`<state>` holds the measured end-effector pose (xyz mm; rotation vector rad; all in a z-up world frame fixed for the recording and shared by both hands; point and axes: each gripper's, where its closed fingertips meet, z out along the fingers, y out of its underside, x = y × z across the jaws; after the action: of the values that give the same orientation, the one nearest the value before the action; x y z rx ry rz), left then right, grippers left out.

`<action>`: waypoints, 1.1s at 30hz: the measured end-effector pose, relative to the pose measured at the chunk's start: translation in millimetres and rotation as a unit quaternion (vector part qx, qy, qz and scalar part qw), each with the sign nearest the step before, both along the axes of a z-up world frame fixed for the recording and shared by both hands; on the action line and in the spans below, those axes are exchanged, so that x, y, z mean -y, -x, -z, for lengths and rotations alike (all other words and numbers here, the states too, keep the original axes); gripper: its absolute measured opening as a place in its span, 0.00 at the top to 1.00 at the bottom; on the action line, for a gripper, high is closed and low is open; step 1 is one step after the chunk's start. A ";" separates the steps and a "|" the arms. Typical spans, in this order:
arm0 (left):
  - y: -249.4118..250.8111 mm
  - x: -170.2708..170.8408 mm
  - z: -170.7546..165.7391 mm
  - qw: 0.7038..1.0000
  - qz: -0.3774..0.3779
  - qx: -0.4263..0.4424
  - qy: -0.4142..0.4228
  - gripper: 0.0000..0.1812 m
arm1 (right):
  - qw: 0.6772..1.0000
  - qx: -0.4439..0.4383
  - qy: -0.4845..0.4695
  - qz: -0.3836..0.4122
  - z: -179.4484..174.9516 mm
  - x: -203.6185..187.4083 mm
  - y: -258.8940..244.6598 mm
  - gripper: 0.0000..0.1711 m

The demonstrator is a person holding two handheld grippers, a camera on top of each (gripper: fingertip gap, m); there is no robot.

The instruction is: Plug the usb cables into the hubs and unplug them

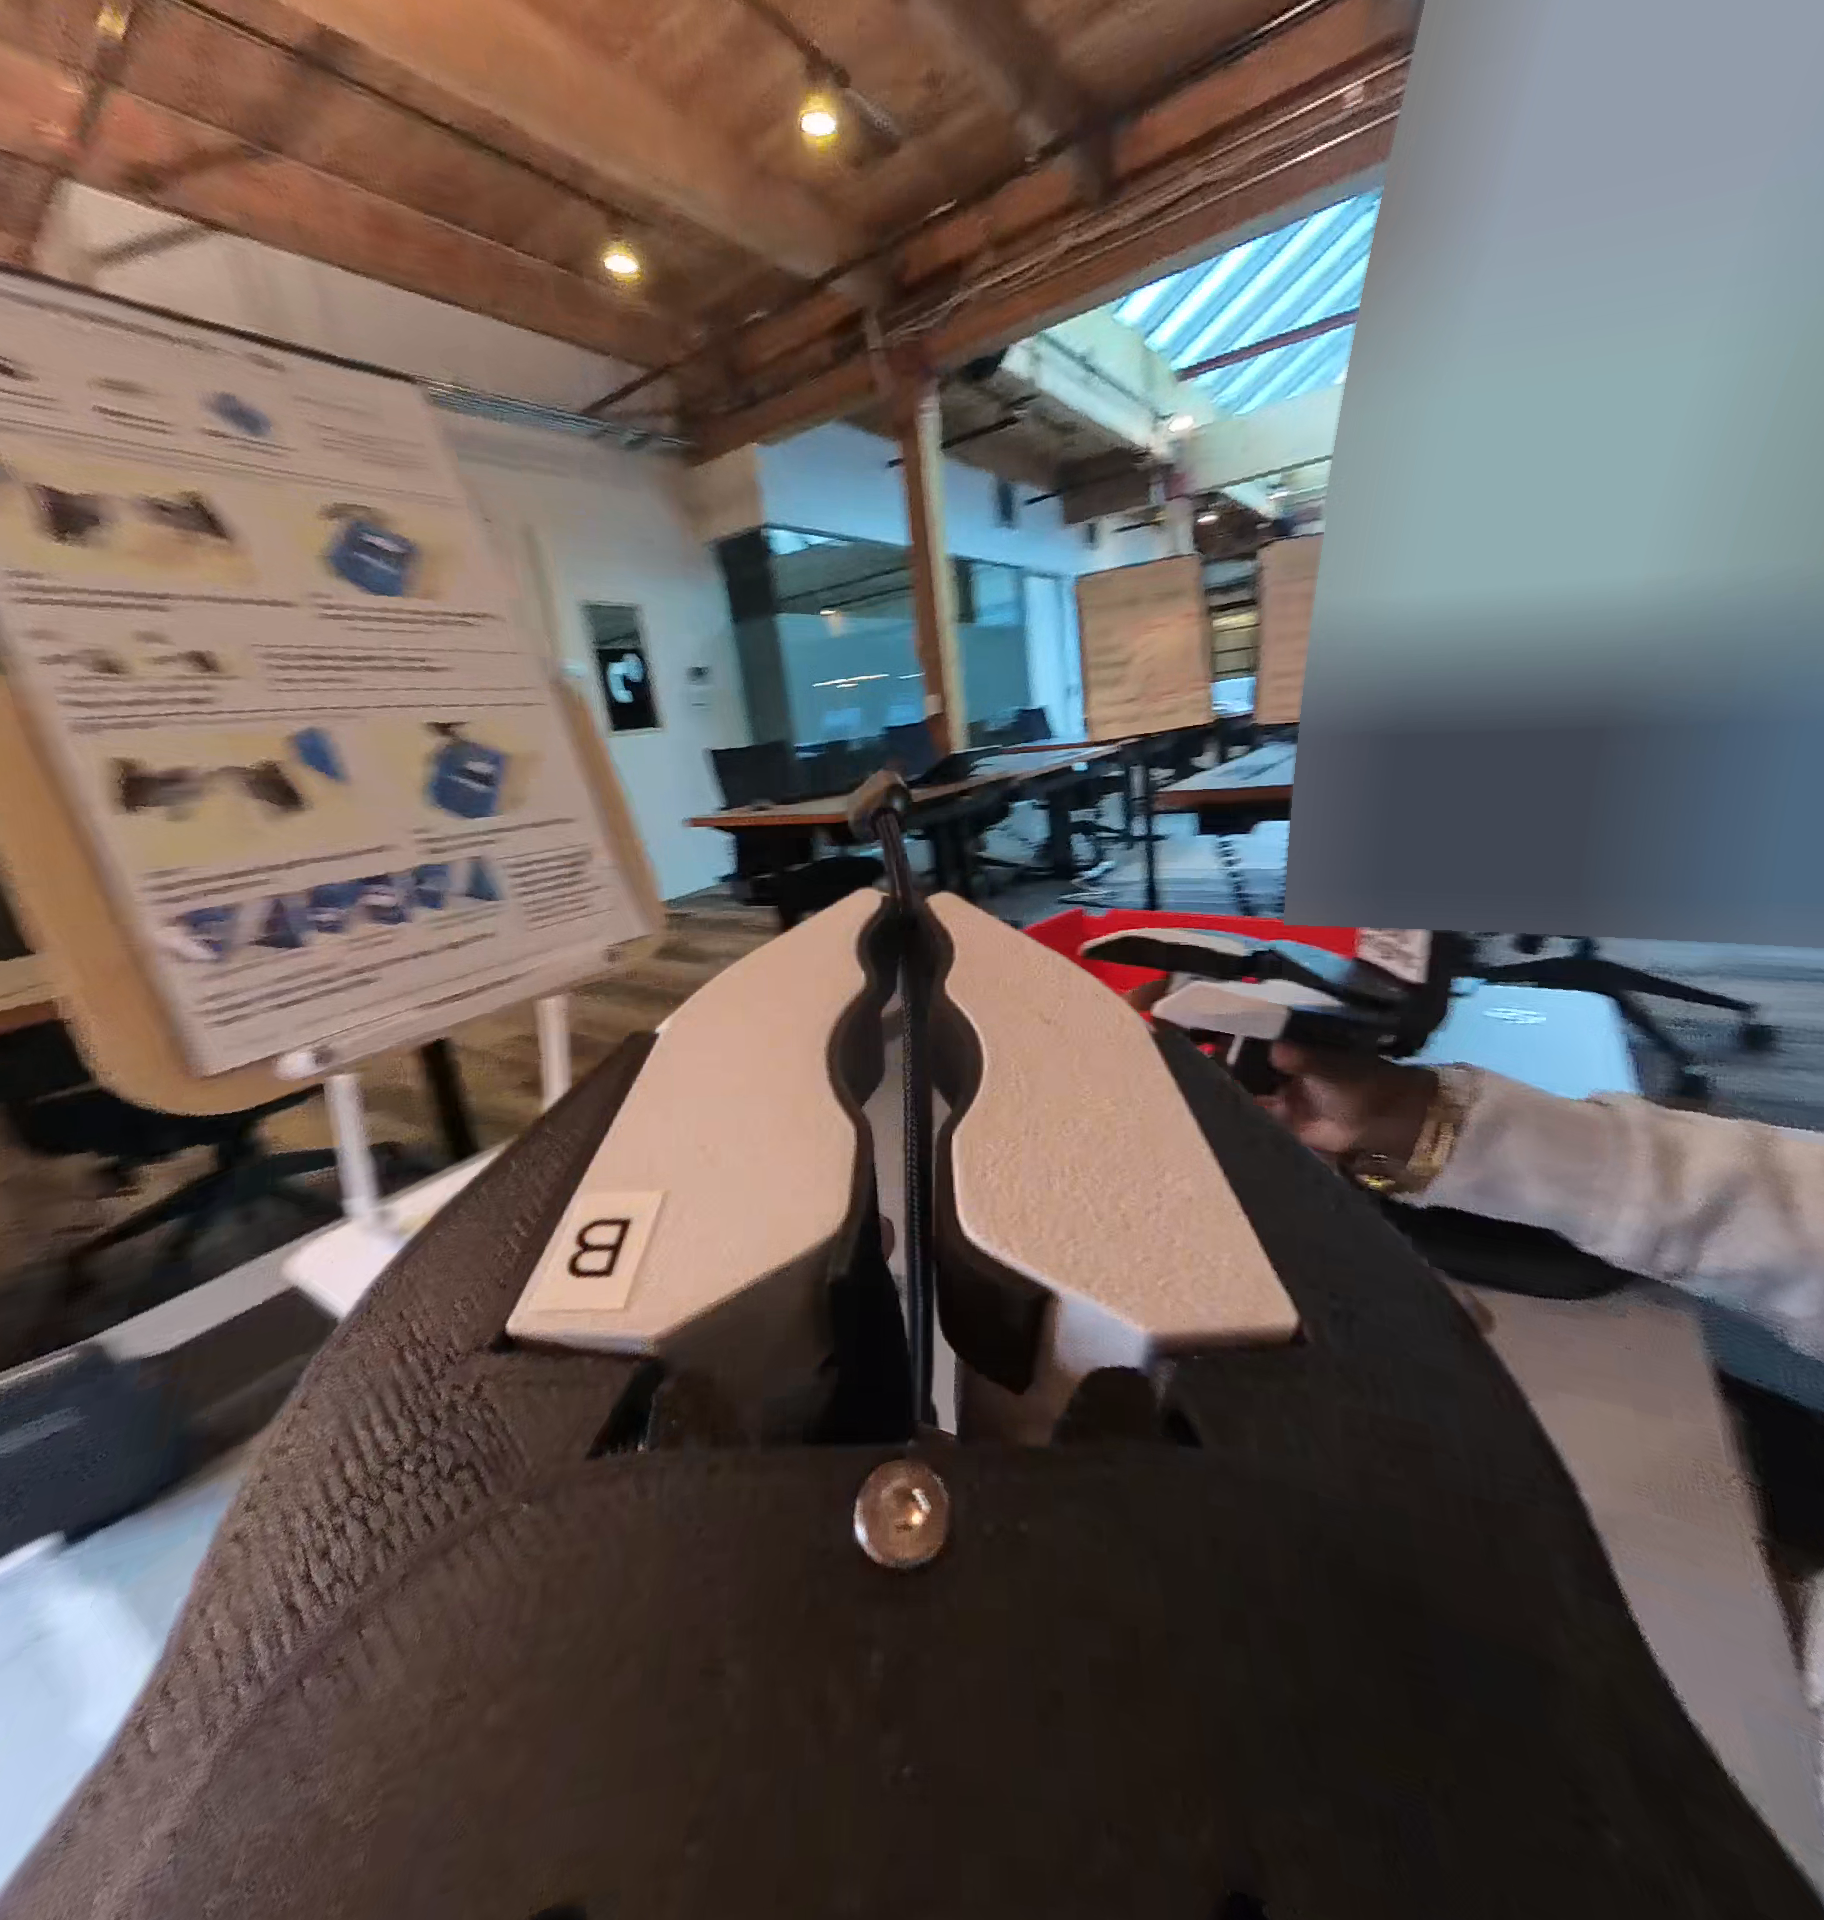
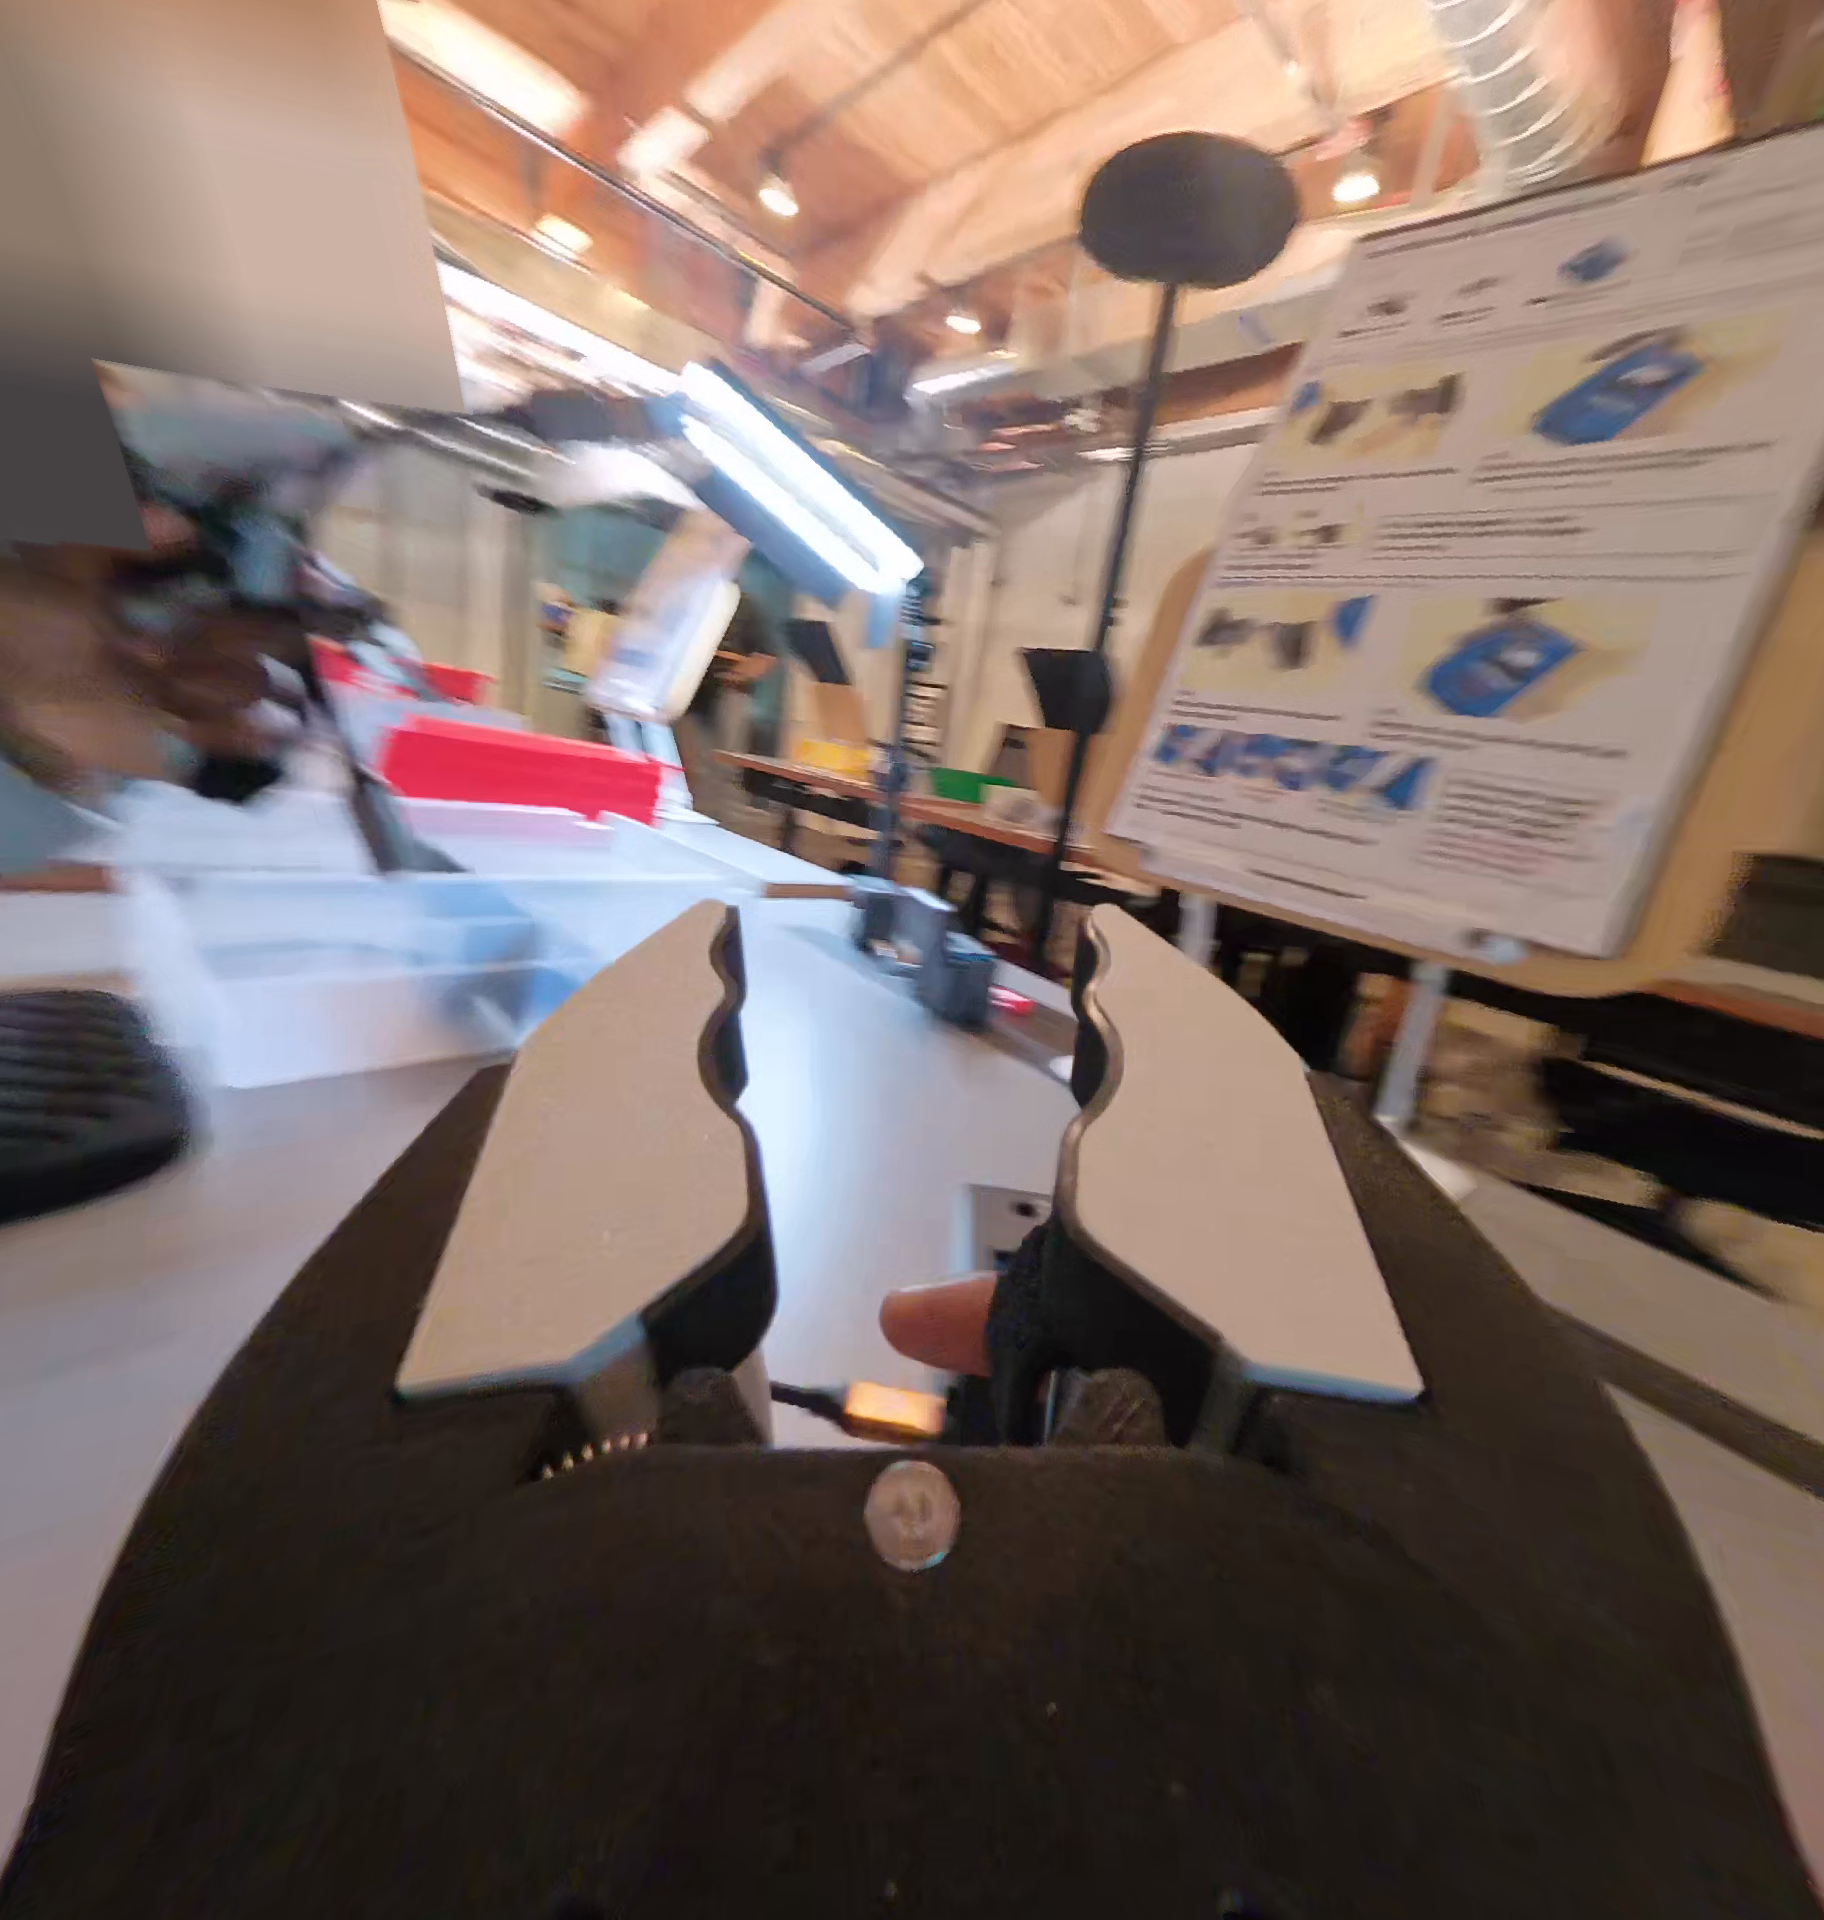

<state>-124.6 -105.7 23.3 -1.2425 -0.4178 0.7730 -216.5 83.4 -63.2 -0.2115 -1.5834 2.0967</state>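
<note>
In the left wrist view my left gripper (image 1: 903, 909) is shut on a thin black USB cable (image 1: 916, 1143). The cable runs up between the fingers, and its black plug (image 1: 880, 802) sticks out past the tips, in the air. My right gripper (image 2: 908, 935) is open and empty, with its fingers wide apart above the white table (image 2: 866, 1122). A small dark block with ports (image 2: 934, 961), possibly a hub, stands on the table beyond its tips. The right gripper also shows in the left wrist view (image 1: 1230, 987), held by a hand. The left gripper is a blur in the right wrist view (image 2: 243, 561).
An instruction board on a stand (image 1: 264, 675) stands close by and also shows in the right wrist view (image 2: 1510, 582). Red bins (image 2: 513, 769), a clear plastic box (image 2: 347, 966) and a black keyboard (image 2: 46, 1101) lie to the left. A lamp bar (image 2: 794, 478) and a black pole (image 2: 1126, 582) rise behind. One gripper's finger ends stand about 25 centimetres off the other's.
</note>
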 end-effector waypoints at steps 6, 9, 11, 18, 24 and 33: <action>2.1 -60.9 35.6 0.994 0.100 0.046 0.027 0.98 | 0.994 -0.099 -0.027 -0.036 -16.6 18.1 -33.2 0.63; -0.7 -74.0 48.9 0.988 0.130 0.067 0.048 0.98 | 0.984 -0.165 -0.065 -0.026 -20.5 23.8 -46.7 0.66; -5.1 -78.3 54.3 0.983 0.154 0.080 0.054 0.98 | 0.980 -0.185 -0.068 -0.031 -24.7 25.1 -53.6 0.68; -23.1 -82.4 66.0 0.964 0.231 0.124 0.053 0.98 | 0.959 -0.245 -0.106 -0.094 -30.2 43.1 -80.9 0.72; -29.9 -80.6 66.1 0.957 0.254 0.128 0.048 0.99 | 0.940 -0.285 -0.143 -0.124 -26.4 60.0 -96.1 0.93; -14.0 -53.3 34.8 0.996 0.083 -0.010 -0.009 0.85 | 0.974 -0.165 -0.155 -0.013 -20.5 64.8 -47.6 0.96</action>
<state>-110.7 -52.4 -11.4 -1.2346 -0.3001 0.6372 -168.9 18.6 -42.7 0.2531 -1.6798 1.7580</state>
